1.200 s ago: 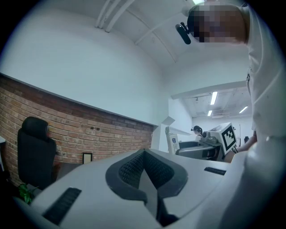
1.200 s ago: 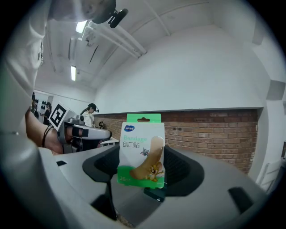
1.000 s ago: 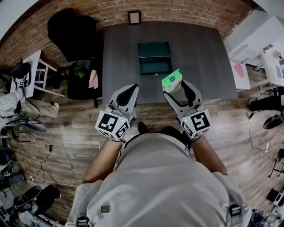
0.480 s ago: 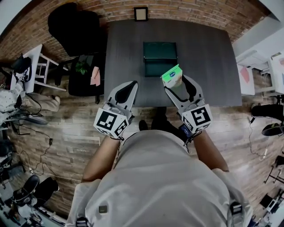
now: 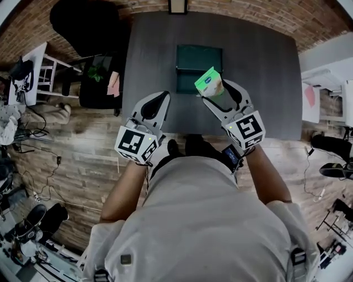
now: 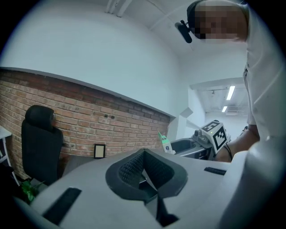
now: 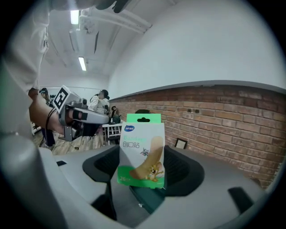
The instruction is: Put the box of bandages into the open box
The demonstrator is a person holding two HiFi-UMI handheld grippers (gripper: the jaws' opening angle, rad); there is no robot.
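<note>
Carry step: right tool (image 5: pixel 216 92), clamped on the bandage box (image 5: pixel 208 81), hovers by the near side of the open box (image 5: pixel 190 59), which sits mid-table (image 5: pixel 265 71). Next, advance and release. Left tool (image 5: pixel 162 98) closed, empty.

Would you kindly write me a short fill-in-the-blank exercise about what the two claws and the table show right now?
1. The right claw is shut on the box of bandages, whose top band is ___.
2. The left claw is shut and holds ___.
3. The open box rests on the table, beyond which stands a ___ wall.
Missing words: green; nothing; brick.
</note>
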